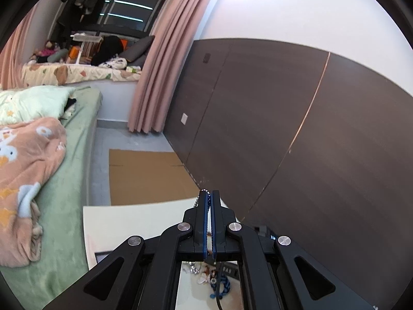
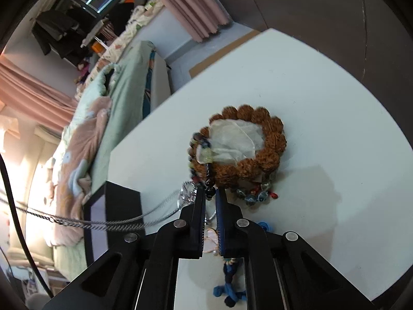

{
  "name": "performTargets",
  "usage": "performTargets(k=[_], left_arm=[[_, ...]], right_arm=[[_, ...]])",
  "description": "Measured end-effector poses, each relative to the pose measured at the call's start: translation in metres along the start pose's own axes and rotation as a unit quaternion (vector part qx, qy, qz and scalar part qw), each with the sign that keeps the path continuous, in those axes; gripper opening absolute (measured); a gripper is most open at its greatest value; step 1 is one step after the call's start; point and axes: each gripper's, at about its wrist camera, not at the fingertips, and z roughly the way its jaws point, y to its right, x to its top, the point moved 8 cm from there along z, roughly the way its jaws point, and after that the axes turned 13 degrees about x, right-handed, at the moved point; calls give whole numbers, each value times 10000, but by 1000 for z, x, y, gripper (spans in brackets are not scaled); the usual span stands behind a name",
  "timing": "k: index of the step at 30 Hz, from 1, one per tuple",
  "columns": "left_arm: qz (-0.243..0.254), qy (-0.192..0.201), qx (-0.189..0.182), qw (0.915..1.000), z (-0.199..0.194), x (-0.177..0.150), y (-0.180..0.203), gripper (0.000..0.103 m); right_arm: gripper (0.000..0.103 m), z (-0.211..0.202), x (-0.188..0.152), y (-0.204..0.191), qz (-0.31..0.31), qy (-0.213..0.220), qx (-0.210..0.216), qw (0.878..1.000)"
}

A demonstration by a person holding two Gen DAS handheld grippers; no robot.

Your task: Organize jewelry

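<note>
My left gripper [image 1: 209, 193] is shut on a thin silver chain [image 1: 198, 199], held high above the white table [image 1: 134, 222]. The same chain [image 2: 108, 223] stretches taut to the left in the right wrist view. My right gripper [image 2: 210, 193] is shut on a string of dark and pale green beads [image 2: 207, 170] at the edge of a jewelry pile. The pile holds a large brown bead bracelet [image 2: 273, 139] around a sheer white pouch [image 2: 235, 139], small clear and blue beads with red thread [image 2: 255, 195], and a blue knotted cord [image 2: 229, 284].
A black box [image 2: 121, 206] stands at the table's left edge. A bed with green sheets and a peach blanket [image 1: 28, 160] lies left of the table. A dark wood wall panel [image 1: 309, 129] and pink curtain [image 1: 165, 64] stand behind. Cardboard [image 1: 144, 175] lies on the floor.
</note>
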Motion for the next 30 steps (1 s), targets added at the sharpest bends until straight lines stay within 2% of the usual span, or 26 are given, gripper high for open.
performTargets(k=[5, 9, 13, 17, 23, 25, 28, 30], left_arm=[[-324, 177, -8, 9993, -12, 19, -14, 1], [-360, 390, 59, 9986, -24, 25, -30, 1], [-647, 503, -6, 9966, -34, 34, -48, 0], [-839, 829, -133, 9929, -55, 53, -58, 0], [-849, 1190, -263, 9889, -82, 70, -61, 0], [-858, 1078, -143, 9904, -79, 68, -66, 0], [-877, 556, -166, 9945, -55, 52, -72, 0], [-966, 244, 18, 9950, -37, 37, -84, 0]], right_arm=[[9, -17, 1, -14, -157, 162, 326, 9992], [9, -26, 1, -18, -155, 234, 494, 9984], [9, -39, 0, -31, -183, 371, 766, 9962], [9, -47, -1, -51, -278, 515, 1031, 9930], [9, -45, -10, -77, -466, 514, 1308, 9890], [9, -43, -9, -86, -568, 498, 1375, 9876], [9, -42, -11, -105, -783, 412, 1531, 9842], [9, -42, -14, -118, -953, 378, 1568, 9823]])
